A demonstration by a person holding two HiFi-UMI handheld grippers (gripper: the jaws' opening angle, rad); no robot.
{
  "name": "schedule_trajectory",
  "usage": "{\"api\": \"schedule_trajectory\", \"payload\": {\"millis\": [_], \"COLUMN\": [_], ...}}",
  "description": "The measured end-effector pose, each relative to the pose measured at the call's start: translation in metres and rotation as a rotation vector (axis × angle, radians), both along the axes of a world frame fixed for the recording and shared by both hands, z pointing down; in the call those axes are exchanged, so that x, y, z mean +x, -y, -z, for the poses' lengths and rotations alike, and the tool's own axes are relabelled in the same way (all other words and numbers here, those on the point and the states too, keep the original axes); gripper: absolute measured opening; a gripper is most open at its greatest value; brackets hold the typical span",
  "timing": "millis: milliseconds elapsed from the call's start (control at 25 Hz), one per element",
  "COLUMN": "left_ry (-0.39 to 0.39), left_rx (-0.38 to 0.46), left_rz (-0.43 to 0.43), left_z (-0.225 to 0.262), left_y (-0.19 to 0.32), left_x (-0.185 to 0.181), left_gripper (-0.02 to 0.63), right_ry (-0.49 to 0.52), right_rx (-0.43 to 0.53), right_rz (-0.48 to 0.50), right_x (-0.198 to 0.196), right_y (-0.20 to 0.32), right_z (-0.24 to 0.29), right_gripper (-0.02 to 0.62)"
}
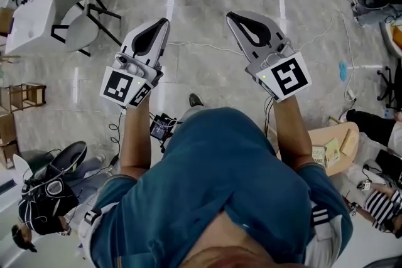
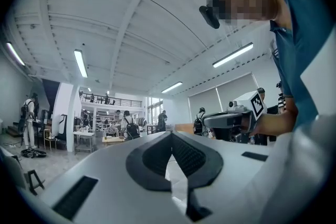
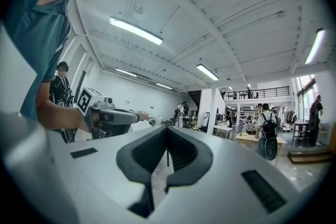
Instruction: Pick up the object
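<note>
Head view: white chair (image 1: 74, 19) far left. Next the left gripper (image 1: 164, 23), jaws together, nothing between them. Right gripper (image 1: 230, 16) the same, closed on nothing. Both are held level, side by side over the grey floor (image 1: 207, 66). Small wooden table (image 1: 326, 141) at the right edge. No view shows an obvious target object, so I can't say where it is. My read: pick not started; locate, approach and grasp all left.

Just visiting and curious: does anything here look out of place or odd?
Nothing looks spilled or broken. A loose cable trails across the floor, and the left tool and right tool are shut, holding nothing.
</note>
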State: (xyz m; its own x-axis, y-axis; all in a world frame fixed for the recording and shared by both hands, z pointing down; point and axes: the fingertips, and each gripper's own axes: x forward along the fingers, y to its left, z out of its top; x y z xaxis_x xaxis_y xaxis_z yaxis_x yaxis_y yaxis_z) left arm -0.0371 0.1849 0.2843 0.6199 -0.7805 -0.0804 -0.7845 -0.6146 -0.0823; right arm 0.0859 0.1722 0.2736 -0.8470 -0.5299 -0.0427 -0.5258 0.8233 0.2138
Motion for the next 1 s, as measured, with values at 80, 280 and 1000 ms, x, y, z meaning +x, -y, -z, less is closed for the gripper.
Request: {"api": "schedule_trajectory", "payload": {"millis": [80,280,1000], "left_ry": [0.001,-0.01,-0.027], "left_rx": [0.003,0.002,-0.029], "left_rz": [-0.02,-0.043,-0.025], "left_z": [0.002,0.002,-0.012], "left_y": [0.01,0.03,0.112], "left_x": [-0.009,-0.037,-0.074], "left_gripper": [0.005,0.005,0.005], "right_ry": [0.001,-0.001,-0.036], "right_rx": [0.0,-0.014,-0.013], "right_rz": [-0.019,-0.048,-0.022], "right_x": [-0.01,-0.037,-0.075], "right_y": [0.01,0.027,0.116], "right_z": [0.002,0.005,-0.006], "right_gripper": [0.014,0.014,0.014]}}
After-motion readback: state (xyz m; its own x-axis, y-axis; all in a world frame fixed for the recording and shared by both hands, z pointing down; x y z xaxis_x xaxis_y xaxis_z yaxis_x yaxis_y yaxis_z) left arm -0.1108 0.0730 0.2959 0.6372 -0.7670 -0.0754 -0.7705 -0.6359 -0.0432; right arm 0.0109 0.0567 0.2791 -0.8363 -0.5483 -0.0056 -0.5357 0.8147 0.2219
